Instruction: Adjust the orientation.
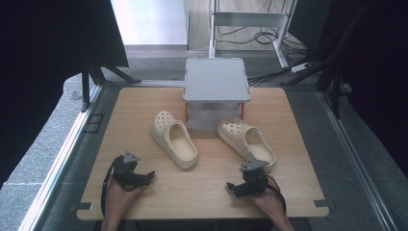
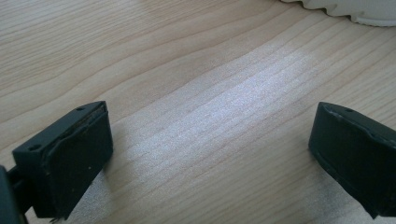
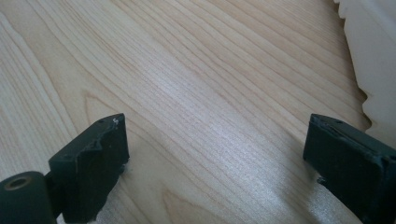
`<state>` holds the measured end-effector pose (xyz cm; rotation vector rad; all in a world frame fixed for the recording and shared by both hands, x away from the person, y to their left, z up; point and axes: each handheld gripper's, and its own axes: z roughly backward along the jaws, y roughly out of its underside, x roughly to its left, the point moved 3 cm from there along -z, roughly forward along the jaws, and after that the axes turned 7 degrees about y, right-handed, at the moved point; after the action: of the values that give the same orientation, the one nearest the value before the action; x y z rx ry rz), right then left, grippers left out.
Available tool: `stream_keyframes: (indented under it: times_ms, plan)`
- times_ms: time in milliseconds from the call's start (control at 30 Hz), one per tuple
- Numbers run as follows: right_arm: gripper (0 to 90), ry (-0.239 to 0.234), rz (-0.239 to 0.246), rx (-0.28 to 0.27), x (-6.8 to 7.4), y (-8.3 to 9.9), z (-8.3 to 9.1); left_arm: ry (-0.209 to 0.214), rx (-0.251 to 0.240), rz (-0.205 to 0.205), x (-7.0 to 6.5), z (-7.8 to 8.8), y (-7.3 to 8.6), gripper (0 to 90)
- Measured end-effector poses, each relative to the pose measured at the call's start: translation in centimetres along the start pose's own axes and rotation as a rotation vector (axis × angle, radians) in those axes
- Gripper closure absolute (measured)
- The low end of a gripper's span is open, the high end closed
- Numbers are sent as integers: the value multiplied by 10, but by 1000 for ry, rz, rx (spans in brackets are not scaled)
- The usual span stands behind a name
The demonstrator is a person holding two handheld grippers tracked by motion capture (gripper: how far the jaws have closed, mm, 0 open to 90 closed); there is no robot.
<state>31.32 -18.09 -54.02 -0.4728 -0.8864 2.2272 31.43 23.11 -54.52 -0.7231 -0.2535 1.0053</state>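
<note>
Left clog: cream foam, perforated toe, upright on its sole, toe towards the far-left, heel towards the near edge of the bench.
Right clog: matching cream foam, upright, toe pointing far-left, heel nearest the right gripper. Its scalloped sole edge shows in the right gripper view. The pair lie apart, side by side.

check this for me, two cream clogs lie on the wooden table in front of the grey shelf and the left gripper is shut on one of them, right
Not quite. The left gripper is open, nothing between its jaws but bare table, as the left gripper view shows. The rest holds: both cream clogs lie before the grey shelf.
</note>
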Motion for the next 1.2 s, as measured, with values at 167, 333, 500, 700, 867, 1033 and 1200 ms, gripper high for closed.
stream_keyframes:
  times_ms: [167,333,500,700,867,1033,1200]
  plan:
    - [9,-15,19,57,1,-3,0,0,0,0,0,0,0,0]
    - [0,-54,10,52,0,-10,5,0,0,0,0,0,0,0]
    - [0,-78,2,16,-4,-19,8,0,0,-1,0,0,0,0]
    - [0,-177,-34,-29,-8,-41,10,0,0,-1,0,0,0,0]
    - [0,-181,-39,-37,-11,-53,7,0,0,0,0,0,0,0]
    - [0,-185,-35,-51,-12,-71,1,0,0,-1,0,0,0,0]
    - [0,-226,-32,-71,-10,-90,-6,0,1,0,0,0,0,0]
